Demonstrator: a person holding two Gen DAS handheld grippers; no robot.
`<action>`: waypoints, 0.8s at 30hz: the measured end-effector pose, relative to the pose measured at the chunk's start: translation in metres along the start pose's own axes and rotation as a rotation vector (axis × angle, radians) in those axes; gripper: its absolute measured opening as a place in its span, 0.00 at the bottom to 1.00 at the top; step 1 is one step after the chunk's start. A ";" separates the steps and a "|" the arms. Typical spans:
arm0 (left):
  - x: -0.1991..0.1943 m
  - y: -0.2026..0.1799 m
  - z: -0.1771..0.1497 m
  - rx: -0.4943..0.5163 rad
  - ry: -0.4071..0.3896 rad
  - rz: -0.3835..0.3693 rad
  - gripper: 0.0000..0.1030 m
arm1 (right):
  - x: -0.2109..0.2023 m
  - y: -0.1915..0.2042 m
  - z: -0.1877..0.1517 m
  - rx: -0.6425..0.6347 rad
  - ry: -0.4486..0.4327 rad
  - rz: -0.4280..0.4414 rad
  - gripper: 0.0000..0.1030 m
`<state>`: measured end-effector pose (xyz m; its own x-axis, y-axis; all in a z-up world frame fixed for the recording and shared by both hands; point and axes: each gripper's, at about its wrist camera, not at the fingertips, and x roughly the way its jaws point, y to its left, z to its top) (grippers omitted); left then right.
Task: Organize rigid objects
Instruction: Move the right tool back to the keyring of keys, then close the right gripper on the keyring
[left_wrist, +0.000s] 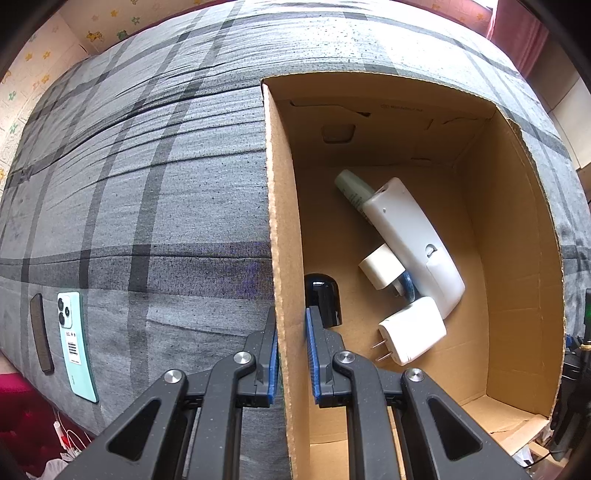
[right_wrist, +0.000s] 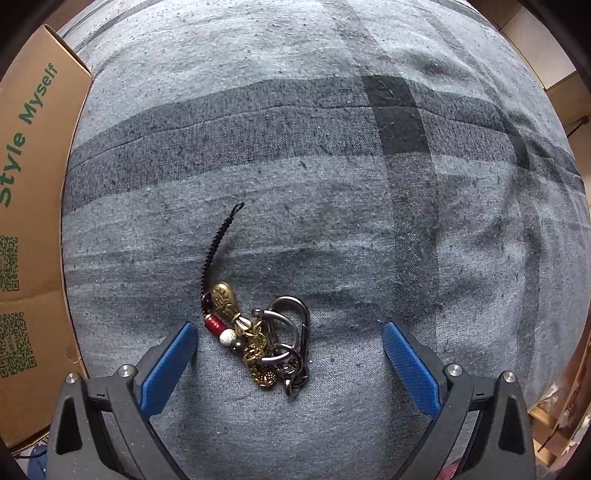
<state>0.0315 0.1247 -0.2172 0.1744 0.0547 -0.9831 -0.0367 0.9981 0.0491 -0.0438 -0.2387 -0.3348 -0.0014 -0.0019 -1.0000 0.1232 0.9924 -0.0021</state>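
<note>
On the cardboard box's (left_wrist: 286, 236) left wall, the left hand-held gripper (left_wrist: 291, 354) is pinched, one blue pad on each side. Inside the box lie white chargers (left_wrist: 412, 334), a white device (left_wrist: 413, 240) and a green tube (left_wrist: 352, 190). Outside the box, on the plaid bed cover (right_wrist: 332, 221), the right hand-held gripper (right_wrist: 290, 350) is spread wide around a keychain (right_wrist: 266, 343).

Home bedroom, plaid bedsheet (left_wrist: 147, 184), star-patterned wallpaper (left_wrist: 107, 22)
</note>
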 end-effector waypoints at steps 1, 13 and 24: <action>0.000 0.000 0.000 0.000 -0.001 0.001 0.13 | 0.000 -0.001 0.000 -0.002 0.000 0.001 1.00; -0.001 -0.001 0.000 -0.001 -0.002 0.002 0.14 | -0.005 0.004 0.023 -0.003 0.019 -0.010 0.50; -0.002 0.000 0.000 -0.001 -0.001 0.001 0.13 | -0.034 0.003 0.038 -0.005 -0.002 -0.014 0.19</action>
<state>0.0308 0.1248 -0.2154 0.1759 0.0559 -0.9828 -0.0375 0.9980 0.0500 -0.0057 -0.2404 -0.3007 -0.0013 -0.0164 -0.9999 0.1178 0.9929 -0.0164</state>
